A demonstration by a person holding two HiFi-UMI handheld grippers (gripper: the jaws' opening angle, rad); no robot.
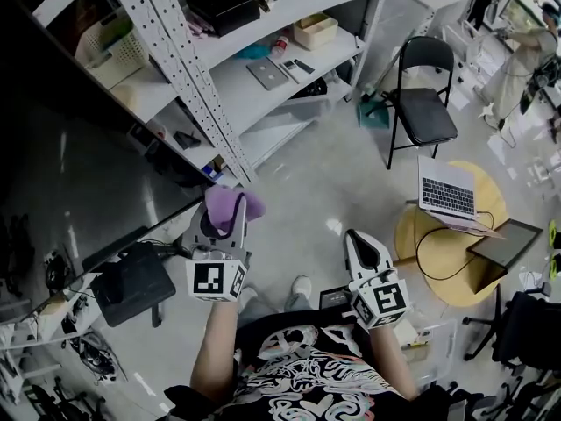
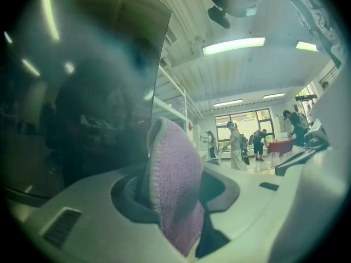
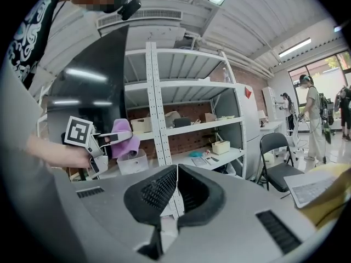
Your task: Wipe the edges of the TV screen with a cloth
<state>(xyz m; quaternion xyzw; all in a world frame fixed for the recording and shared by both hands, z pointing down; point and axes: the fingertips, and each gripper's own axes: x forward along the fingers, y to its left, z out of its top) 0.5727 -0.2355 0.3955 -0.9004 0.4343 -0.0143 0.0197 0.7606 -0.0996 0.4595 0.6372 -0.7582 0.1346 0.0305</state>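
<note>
Two jaws on my left gripper [image 2: 176,197] are clamped onto a folded purple cloth [image 2: 171,169], which pokes up out of them like a little hump. In the left gripper view the cloth sits right up by the vertical edge of the dark TV screen [image 2: 82,92], which fills the left half of that frame. Can't honestly tell if it's touching the edge or just beside it. My right gripper [image 3: 176,195] has its black ribbed jaws pressed together with nothing between them, and it hangs in the lower middle of the head view, well apart from the TV. From the head view the cloth is at the TV's lower right corner, left of centre in the frame. Past that there's a white metal shelf unit [image 1: 263,68] across the top, a black folding chair [image 1: 422,103] at upper right, and an open laptop [image 1: 447,196] on a round yellow table [image 1: 412,235] at right.
</note>
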